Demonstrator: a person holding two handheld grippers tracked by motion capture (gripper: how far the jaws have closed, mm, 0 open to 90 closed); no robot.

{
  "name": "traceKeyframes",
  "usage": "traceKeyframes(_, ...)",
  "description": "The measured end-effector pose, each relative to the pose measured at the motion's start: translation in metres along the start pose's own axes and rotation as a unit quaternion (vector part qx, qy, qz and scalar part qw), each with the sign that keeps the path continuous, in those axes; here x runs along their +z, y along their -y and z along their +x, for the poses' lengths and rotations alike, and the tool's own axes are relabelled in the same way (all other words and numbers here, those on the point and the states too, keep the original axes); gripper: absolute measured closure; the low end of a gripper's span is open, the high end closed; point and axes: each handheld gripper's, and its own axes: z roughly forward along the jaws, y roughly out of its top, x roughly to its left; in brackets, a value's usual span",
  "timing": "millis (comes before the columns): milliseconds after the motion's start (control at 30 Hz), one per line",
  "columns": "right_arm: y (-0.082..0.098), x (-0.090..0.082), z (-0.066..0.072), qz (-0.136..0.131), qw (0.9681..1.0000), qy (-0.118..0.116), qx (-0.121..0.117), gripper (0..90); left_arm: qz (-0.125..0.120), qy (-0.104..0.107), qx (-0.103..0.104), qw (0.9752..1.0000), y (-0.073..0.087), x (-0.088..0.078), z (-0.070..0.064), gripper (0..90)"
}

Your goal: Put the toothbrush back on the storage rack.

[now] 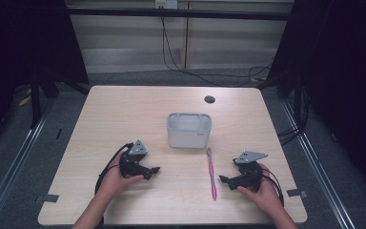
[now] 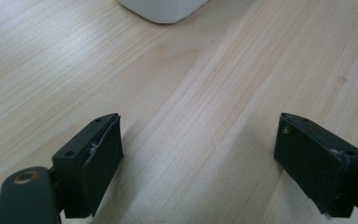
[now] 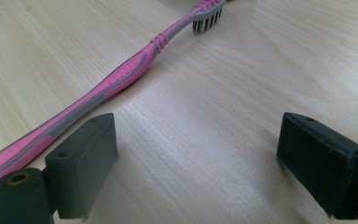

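Left tongs [image 1: 155, 170] and right tongs [image 1: 223, 179], jaws apart.

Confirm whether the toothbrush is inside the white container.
No: the pink toothbrush lies flat on the table, in front of the white container.

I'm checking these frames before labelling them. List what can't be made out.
- Inside of the white container: the high view is too shallow to show its bottom; the left gripper view's top edge cuts off all but one corner.
- Lettering on its front: too small.
- Toothbrush: in the right gripper view the handle end runs behind the right claw and off the left edge.
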Motion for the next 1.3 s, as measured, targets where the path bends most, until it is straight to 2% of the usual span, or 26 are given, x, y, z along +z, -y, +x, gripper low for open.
traceKeyframes(200, -0.001, 0.001, 0.000, -0.002, 1.0000, 0.005, 0.006, 11.9, 0.001, -0.002, 0.001, 1.0000, 0.000, -0.001, 0.000, 14.8)
traceKeyframes(400, -0.008, -0.001, 0.000, 0.032, 0.9992, 0.011, 0.022, 14.3, -0.001, 0.000, -0.002, 1.0000, 0.000, 0.000, 0.000, 14.7)
traceKeyframes(467, -0.012, -0.002, 0.000, 0.039, 0.9981, 0.011, 0.046, 18.6, 0.001, -0.001, 0.001, 1.0000, 0.000, -0.001, 0.000, 14.7)
traceKeyframes(533, -0.017, -0.003, 0.001, 0.059, 0.9969, 0.016, 0.050, 22.8, 0.001, -0.001, 0.001, 1.0000, 0.000, -0.001, 0.000, 14.6)
traceKeyframes(667, -0.026, -0.004, 0.001, 0.087, 0.9927, 0.010, 0.083, 25.1, 0.001, -0.001, 0.001, 1.0000, 0.000, -0.001, 0.000, 14.6)
traceKeyframes(767, -0.032, -0.005, 0.002, 0.097, 0.9912, 0.009, 0.089, 25.8, 0.001, -0.001, 0.001, 1.0000, 0.000, -0.001, 0.000, 14.6)
traceKeyframes(800, -0.035, -0.006, 0.003, 0.103, 0.9897, 0.010, 0.099, 25.8, 0.000, 0.000, -0.002, 1.0000, 0.000, 0.000, 0.000, 14.6)
traceKeyframes(933, -0.045, -0.008, 0.004, 0.114, 0.9884, 0.014, 0.100, 26.0, -0.001, 0.001, -0.002, 1.0000, 0.000, 0.000, 0.000, 14.6)
traceKeyframes(1033, -0.051, -0.009, 0.004, 0.120, 0.9866, 0.011, 0.111, 26.4, -0.001, 0.000, -0.003, 1.0000, 0.000, 0.000, 0.000, 14.6)
traceKeyframes(1133, -0.058, -0.010, 0.006, 0.124, 0.9869, 0.018, 0.101, 26.9, -0.001, 0.000, -0.003, 1.0000, 0.000, 0.000, 0.000, 14.6)
traceKeyframes(1300, -0.065, -0.008, 0.010, 0.139, 0.9848, 0.015, 0.103, 27.6, -0.001, 0.000, -0.002, 1.0000, 0.000, 0.000, 0.000, 14.6)
